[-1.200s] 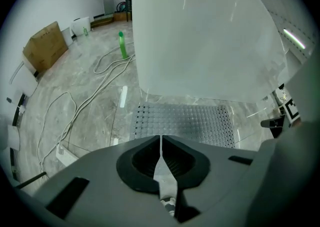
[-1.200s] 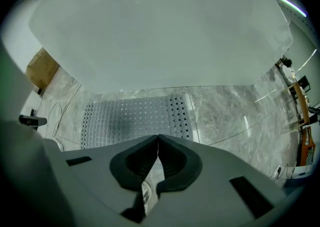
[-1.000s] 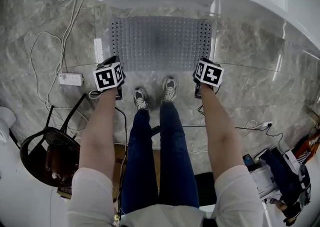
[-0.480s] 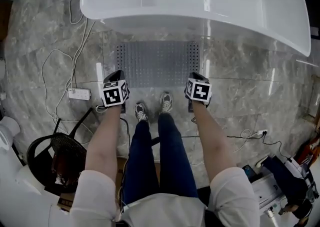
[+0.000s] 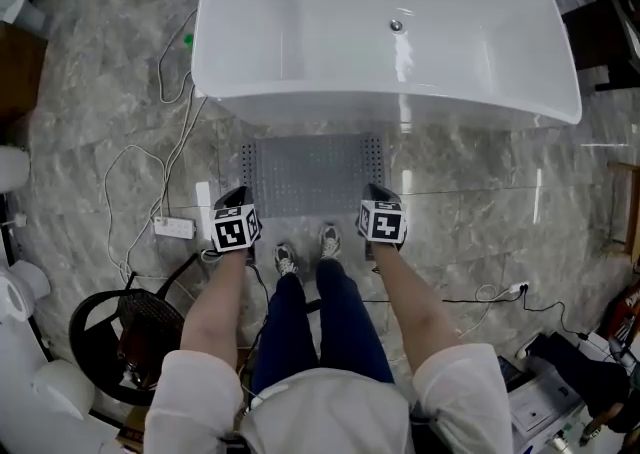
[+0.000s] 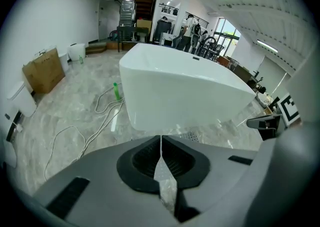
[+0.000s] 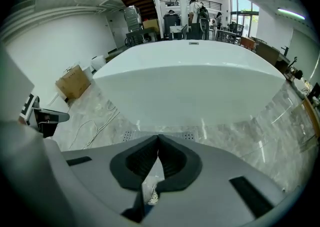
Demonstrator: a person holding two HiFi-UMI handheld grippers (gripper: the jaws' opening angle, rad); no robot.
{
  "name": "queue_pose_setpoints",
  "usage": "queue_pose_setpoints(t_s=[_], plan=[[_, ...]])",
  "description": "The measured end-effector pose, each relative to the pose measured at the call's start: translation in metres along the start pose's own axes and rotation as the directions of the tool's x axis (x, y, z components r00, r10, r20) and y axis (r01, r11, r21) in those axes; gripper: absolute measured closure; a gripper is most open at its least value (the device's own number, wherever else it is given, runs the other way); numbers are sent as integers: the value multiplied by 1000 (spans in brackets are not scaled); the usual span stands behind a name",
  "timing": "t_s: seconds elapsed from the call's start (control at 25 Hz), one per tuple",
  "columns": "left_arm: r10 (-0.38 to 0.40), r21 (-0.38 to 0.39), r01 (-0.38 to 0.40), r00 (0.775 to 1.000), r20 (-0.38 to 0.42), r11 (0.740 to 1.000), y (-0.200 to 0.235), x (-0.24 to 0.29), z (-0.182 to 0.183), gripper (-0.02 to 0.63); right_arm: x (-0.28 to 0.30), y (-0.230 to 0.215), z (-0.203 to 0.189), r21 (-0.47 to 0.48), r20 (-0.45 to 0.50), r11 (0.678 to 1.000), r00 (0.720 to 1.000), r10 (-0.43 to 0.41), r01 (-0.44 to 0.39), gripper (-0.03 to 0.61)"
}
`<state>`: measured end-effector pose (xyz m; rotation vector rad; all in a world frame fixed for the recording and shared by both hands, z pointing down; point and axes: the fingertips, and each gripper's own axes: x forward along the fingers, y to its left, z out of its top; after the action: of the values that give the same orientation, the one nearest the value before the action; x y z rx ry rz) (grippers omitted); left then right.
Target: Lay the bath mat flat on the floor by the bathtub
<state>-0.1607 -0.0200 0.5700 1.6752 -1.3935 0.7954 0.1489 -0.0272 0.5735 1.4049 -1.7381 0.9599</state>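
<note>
The person has straightened up; both tools have risen off the floor (image 5: pixel 470 192) together, and the head view now takes in the whole bathtub (image 5: pixel 380 114), where a moment ago only its near rim showed. The left tool (image 5: pixel 234 220) and the right tool (image 5: pixel 380 217) are each pressed together on nothing; no corner of the bath mat (image 5: pixel 312 174) has come up with them. The mat stays down, ahead of and below the 2 tools, spanning the gap between them, its far edge just beside the tub's wall; it looks flat, with no fold I can see. To my eye the laying is done; only stepping away remains.
</note>
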Motion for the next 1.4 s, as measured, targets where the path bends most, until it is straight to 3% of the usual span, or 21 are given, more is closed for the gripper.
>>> queue_pose_setpoints(t_s=[0.28, 0.48, 0.76, 1.0, 1.4], plan=[[-15, -2, 15, 999, 42, 1000, -15, -61, 4, 574, -62, 13, 16, 38, 64, 999, 998, 30, -33, 548], [-40, -31, 44, 992, 118, 999, -20, -104, 18, 574, -99, 24, 26, -5, 110, 999, 992, 53, -53, 548], [-101, 34, 96, 973, 208, 995, -44, -153, 41, 574, -148, 38, 48, -15, 203, 999, 978, 44, -42, 548], [-137, 43, 130, 948, 289, 991, -65, -188, 59, 574, -203, 58, 81, -87, 349, 995, 934, 80, -53, 548], [-182, 179, 114, 882, 434, 977, -90, -254, 90, 574, -276, 66, 110, -103, 514, 992, 850, 118, -75, 548]])
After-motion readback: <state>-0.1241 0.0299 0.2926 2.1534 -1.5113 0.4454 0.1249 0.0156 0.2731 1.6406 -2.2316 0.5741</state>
